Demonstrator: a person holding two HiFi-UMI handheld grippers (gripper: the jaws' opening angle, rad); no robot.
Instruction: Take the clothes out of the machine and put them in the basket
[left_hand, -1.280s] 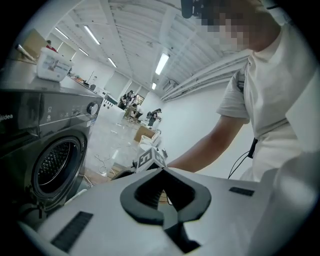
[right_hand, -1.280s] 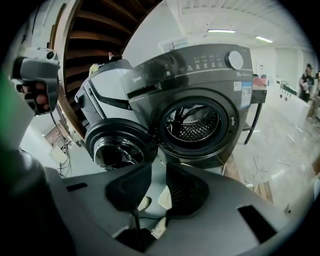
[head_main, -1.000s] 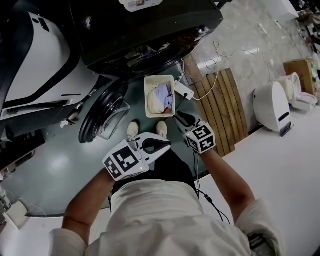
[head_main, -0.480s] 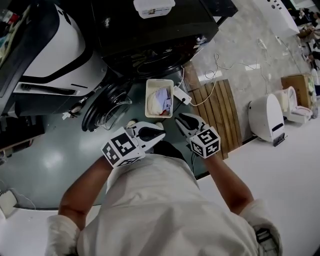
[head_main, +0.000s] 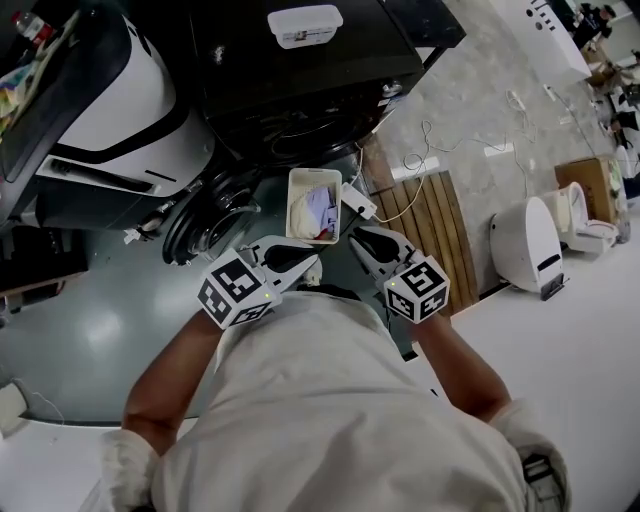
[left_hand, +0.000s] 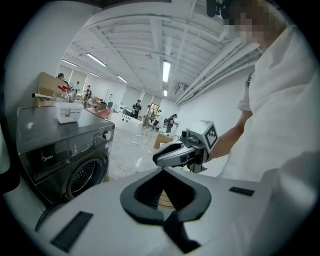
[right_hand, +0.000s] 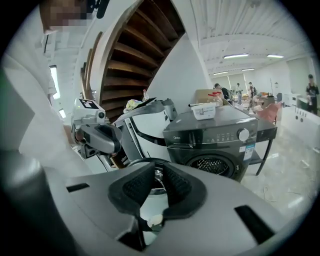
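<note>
The black washing machine (head_main: 300, 90) is the biggest thing here, and everything else sits in relation to it. Its round door (head_main: 205, 225) hangs wide open from the machine's front, swung off to the left side, which keeps the mouth clear for reaching in. In the right gripper view, the part of the drum (right_hand: 212, 166) that shows is bare perforated metal, with no fabric visible.

The pale basket (head_main: 314, 173) stands on the floor just in front of the machine's opening, beside the open door. It was likely set that close so each load only needs a short carry. The clothes (head_main: 318, 208), a cream piece and a lighter, bluish one, lie inside the basket and not in the machine. From how things lie, the transfer looks mostly or wholly done.

Both grippers are on the person's side of the basket, farther from the machine, raised near the person's body and pointing towards the machine. The left gripper (head_main: 312, 252) is clenched, pad tips meeting, with nothing between them. The right gripper (head_main: 358, 238) has just been closing. Its jaws stand nearly together with a thin slit left at the tips, and they too are empty. With nothing to carry, holding them drawn in and clear of the basket makes sense.
</note>
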